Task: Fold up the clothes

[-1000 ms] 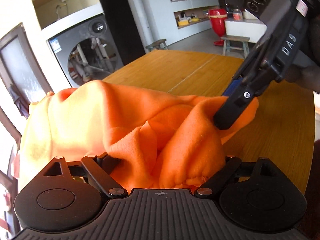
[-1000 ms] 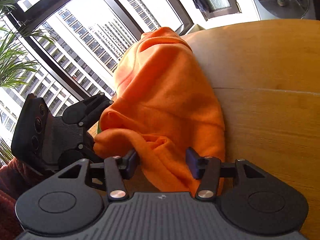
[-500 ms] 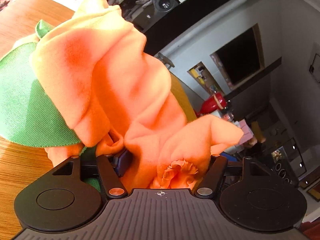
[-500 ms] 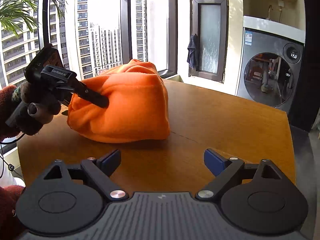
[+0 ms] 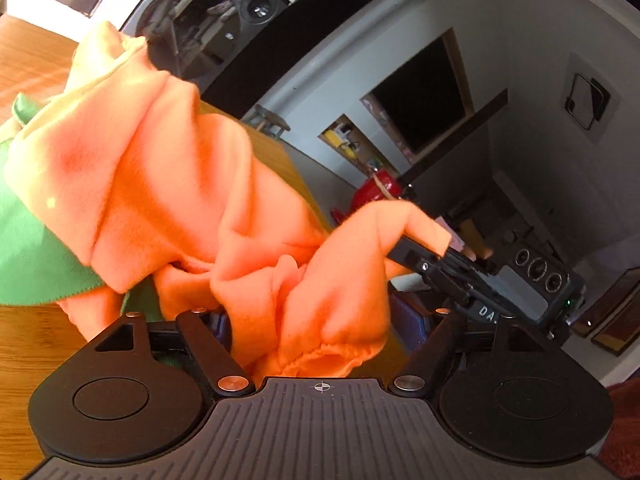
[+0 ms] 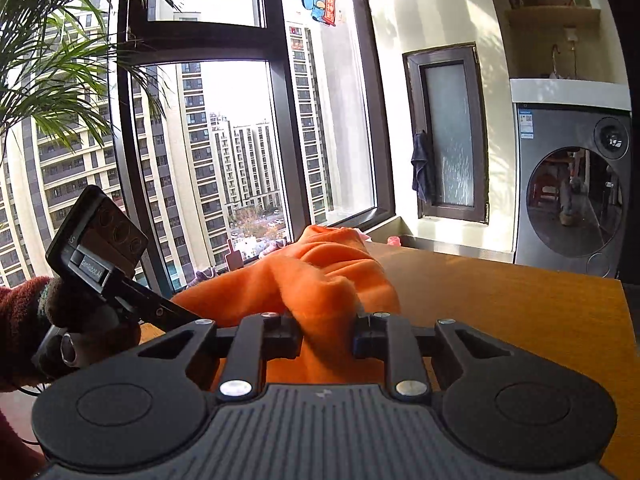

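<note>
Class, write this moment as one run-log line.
task: fold clothes | right gripper: just closed on orange garment | left gripper: garment bunched between open jaws | table: garment partly lifted

Left gripper (image 5: 320, 320) pads buried in orange garment (image 5: 200, 208), green cloth (image 5: 28, 264) cut off at left edge, right gripper (image 6: 326, 336) fingertips hidden by fabric.

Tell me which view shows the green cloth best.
The left wrist view. The green cloth shows at its left edge, lying on the wooden table partly under the orange fleece garment. The right wrist view shows none of it: only the orange fleece garment appears there.
</note>
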Available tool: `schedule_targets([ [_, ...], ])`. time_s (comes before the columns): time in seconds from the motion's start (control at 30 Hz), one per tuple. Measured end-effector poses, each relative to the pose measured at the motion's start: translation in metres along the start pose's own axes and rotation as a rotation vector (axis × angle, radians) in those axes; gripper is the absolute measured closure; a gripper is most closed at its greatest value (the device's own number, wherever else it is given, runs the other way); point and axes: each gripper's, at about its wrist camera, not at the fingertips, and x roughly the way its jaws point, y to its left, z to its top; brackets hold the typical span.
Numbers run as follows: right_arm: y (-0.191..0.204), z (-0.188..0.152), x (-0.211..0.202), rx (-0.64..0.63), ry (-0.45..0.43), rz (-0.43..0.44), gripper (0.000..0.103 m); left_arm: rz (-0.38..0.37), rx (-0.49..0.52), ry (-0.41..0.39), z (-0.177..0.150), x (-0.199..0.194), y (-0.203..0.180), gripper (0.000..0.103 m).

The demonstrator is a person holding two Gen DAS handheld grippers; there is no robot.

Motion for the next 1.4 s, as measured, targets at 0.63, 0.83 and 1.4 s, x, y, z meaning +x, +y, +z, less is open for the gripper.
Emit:
schedule_targets([
  [0.63, 0.047, 0.066, -0.004, -0.232, -0.011, 0.030, 0.088, 0.287, 0.185, 0.106, 0.051, 0.043, 0.037, 0.063],
  [0.83, 0.026, 0.077, 0.101, -0.315, 0.095, 0.059, 0.088, 0.198, 0.158, 0.114, 0.036, 0.028, 0.049, 0.062],
  [1.4, -0.016, 0.032, 0.234, -0.256, 0.375, -0.057, 0.058, 0.200, 0.163, 0.030, 0.028, -0.027, 0.040, 0.035],
])
